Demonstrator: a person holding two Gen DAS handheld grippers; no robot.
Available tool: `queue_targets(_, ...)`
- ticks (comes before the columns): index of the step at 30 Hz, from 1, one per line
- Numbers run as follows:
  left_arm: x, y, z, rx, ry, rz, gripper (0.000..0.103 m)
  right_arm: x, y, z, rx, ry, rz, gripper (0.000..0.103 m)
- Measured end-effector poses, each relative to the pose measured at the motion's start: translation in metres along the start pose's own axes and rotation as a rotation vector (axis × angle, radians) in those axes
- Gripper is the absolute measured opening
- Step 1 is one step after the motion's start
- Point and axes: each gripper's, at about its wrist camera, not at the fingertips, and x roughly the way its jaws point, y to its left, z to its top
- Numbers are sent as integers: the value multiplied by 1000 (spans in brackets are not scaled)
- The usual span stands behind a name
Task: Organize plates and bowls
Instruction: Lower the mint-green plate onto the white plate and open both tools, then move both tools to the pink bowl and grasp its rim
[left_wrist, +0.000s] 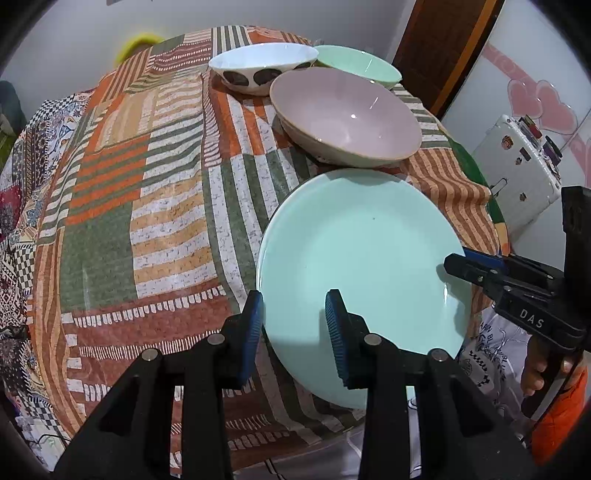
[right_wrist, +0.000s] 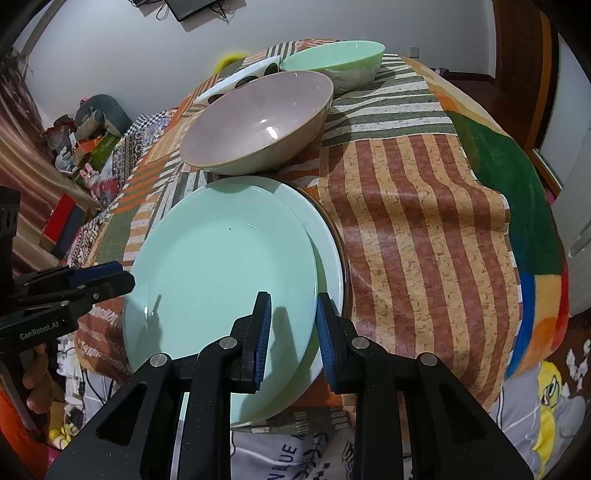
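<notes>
1. Round table under a striped orange, green and cream patchwork cloth: wide bare room on its left half; the near edge falls away right beneath the plates.
2. Large mint-green glazed plate: top of a small stack at the near right edge, offset left over a paler plate with a dark rim beneath it.
3. Mauve ceramic bowl, white spotted bowl and green bowl: clustered behind, unstacked.
4. Right gripper: fingers narrow, astride the top plate's near rim, probably pinching it.
5. Left gripper: fingers part-open around the plate's left rim, not pressing.

Step in hand: seating the plate. Next: release, then nest the bowls.
</notes>
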Motion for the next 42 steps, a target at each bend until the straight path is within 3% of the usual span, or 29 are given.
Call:
queue_targets(6, -8, 2, 6, 0, -25, 7, 35, -8, 4, 6, -50, -64, -75, 24)
queue_targets(13, -21, 8, 14, -18, -71, -1, 35, -20, -5, 19, -46, -101, -76, 25)
queue_targets(15, -25, 9, 19, -21, -93, 0, 42, -25, -7, 23, -42, -114, -70, 26)
queue_targets(23, -32, 16, 55, -53, -180, -17, 53, -37, -1, 50, -61, -209, -89, 48)
queue_targets(30, -6, 18, 94, -71, -180, -31, 53, -27, -8, 76, -50, -230, -88, 51)
queue_targets(42, 49, 22, 134, -62, -164, -30, 53, 9, -25, 106, -13, -206, -76, 51)
